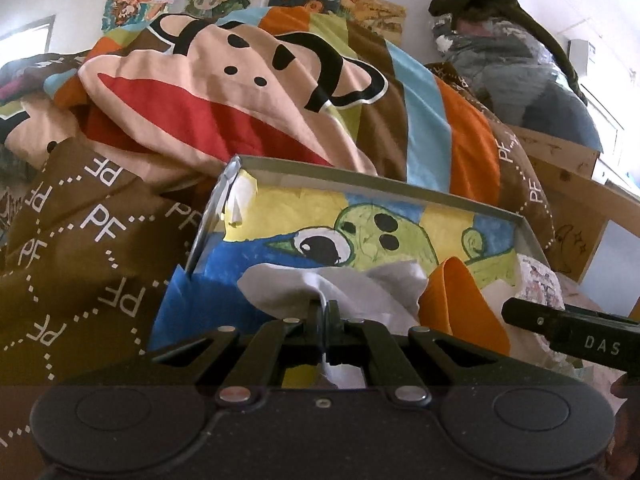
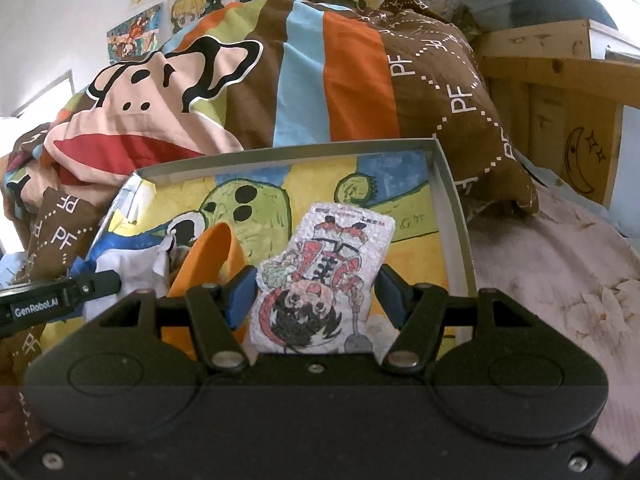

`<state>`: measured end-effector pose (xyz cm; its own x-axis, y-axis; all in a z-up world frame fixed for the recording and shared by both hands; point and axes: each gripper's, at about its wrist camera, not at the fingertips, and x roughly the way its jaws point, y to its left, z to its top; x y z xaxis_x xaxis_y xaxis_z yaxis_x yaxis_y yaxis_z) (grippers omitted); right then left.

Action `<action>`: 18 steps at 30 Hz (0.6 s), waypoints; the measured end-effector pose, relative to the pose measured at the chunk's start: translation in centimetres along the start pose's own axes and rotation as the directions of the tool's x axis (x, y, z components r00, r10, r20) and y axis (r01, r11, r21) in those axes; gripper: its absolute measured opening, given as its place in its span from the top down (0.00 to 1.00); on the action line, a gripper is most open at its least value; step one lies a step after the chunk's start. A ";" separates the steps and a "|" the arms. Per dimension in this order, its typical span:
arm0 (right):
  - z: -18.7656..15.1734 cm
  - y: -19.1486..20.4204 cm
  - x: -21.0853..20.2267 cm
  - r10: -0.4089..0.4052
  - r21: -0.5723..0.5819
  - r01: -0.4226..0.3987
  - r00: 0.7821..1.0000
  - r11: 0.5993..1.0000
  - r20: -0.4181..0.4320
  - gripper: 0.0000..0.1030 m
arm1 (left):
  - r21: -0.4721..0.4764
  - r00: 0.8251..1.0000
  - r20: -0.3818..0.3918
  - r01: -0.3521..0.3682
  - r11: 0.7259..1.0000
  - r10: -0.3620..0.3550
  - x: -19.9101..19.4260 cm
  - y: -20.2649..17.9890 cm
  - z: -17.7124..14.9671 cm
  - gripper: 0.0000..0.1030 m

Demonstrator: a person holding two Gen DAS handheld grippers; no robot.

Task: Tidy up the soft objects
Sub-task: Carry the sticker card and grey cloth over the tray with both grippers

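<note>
The shallow grey cardboard box, lined with a painted sheet showing a green creature, lies on the bed against the brown, striped monkey-print duvet. The crumpled white cloth lies at the near left corner of the box, directly ahead of the left hand-held gripper. The jaws of this unit are fully clenched, and a fold of the white cloth is pinched between the fingertips. The flat padded pouch printed with a red-and-black cartoon figure stands between the blue pads of the right hand-held gripper, over the right half of the box. The jaws of this unit stand about half open and grasp the pouch at its two side edges. The curved orange soft piece lies in the box between the white cloth and the pouch.
</note>
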<state>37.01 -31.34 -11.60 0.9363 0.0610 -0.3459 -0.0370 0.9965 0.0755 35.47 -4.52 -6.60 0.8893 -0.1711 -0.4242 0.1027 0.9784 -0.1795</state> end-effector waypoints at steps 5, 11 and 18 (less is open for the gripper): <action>-0.1 0.0 0.1 0.003 0.006 -0.003 1.000 1.000 0.000 0.46 | 0.014 1.000 -0.022 0.004 1.000 -0.003 0.2 -0.2 -0.2 1.00; -0.3 0.0 0.6 0.008 0.013 -0.007 0.999 1.000 -0.043 0.46 | 0.034 0.997 -0.073 0.011 0.999 -0.009 1.0 -0.6 -0.5 1.00; -1.2 0.0 1.5 0.013 0.029 -0.011 0.998 1.000 -0.069 0.46 | 0.042 0.996 -0.091 0.013 0.999 -0.009 1.3 -0.8 -0.6 0.99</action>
<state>38.01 -31.22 -13.24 0.9094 0.0778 -0.4086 -0.0370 0.9936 0.1069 36.24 -5.59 -7.58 0.8441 -0.1901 -0.5014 0.1329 0.9800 -0.1478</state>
